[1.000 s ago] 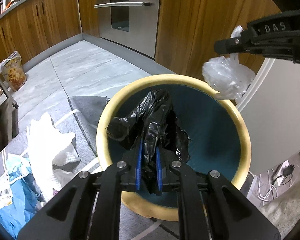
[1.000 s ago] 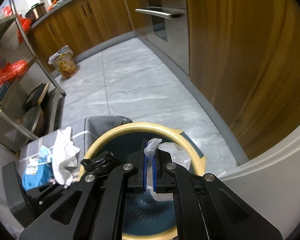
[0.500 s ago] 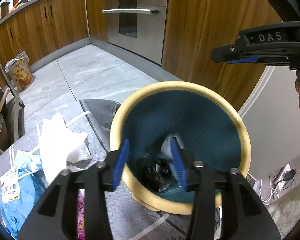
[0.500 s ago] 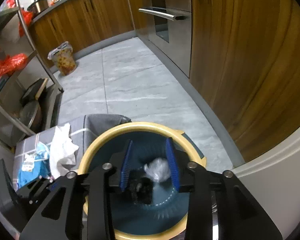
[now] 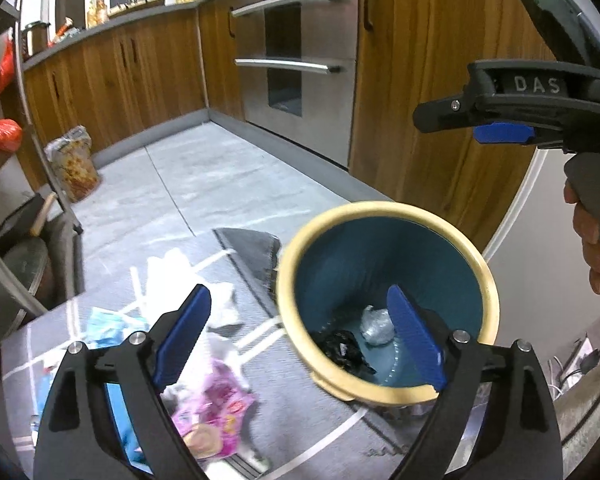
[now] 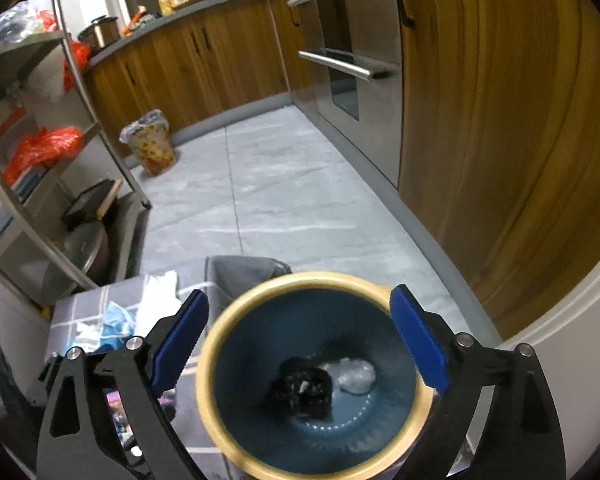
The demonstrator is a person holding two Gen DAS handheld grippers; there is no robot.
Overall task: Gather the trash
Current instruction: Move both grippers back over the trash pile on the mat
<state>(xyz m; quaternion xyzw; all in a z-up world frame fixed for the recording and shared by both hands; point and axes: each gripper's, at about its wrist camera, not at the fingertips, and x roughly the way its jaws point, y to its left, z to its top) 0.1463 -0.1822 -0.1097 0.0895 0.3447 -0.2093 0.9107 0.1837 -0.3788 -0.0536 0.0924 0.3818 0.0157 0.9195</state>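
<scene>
A teal bin with a cream rim (image 5: 384, 208) (image 6: 308, 280) stands on a grey checked cloth. In its bottom lie a crumpled black bag (image 5: 342, 348) (image 6: 302, 390) and a clear plastic wad (image 5: 376, 324) (image 6: 356, 374). My left gripper (image 5: 300, 332) is open and empty, raised over the bin's left rim. My right gripper (image 6: 300, 344) is open and empty, straight above the bin; it also shows at the upper right of the left wrist view (image 5: 500, 120). A pink wrapper (image 5: 216, 412), white tissue (image 5: 220, 304) (image 6: 156, 304) and blue packaging (image 5: 108, 328) (image 6: 114, 320) lie on the cloth left of the bin.
The cloth-covered surface (image 5: 292, 432) ends just beyond the bin, with a grey tiled floor (image 6: 268, 192) below. Wooden cabinets and an oven (image 5: 300, 60) stand behind. A metal shelf rack (image 6: 40, 168) is at left, and a lined floor bin (image 6: 152, 148) stands far off.
Both grippers opened and dropped the black bag and the clear plastic wad into the bin. Both have since lifted and opened wider; the left gripper shifted left.
</scene>
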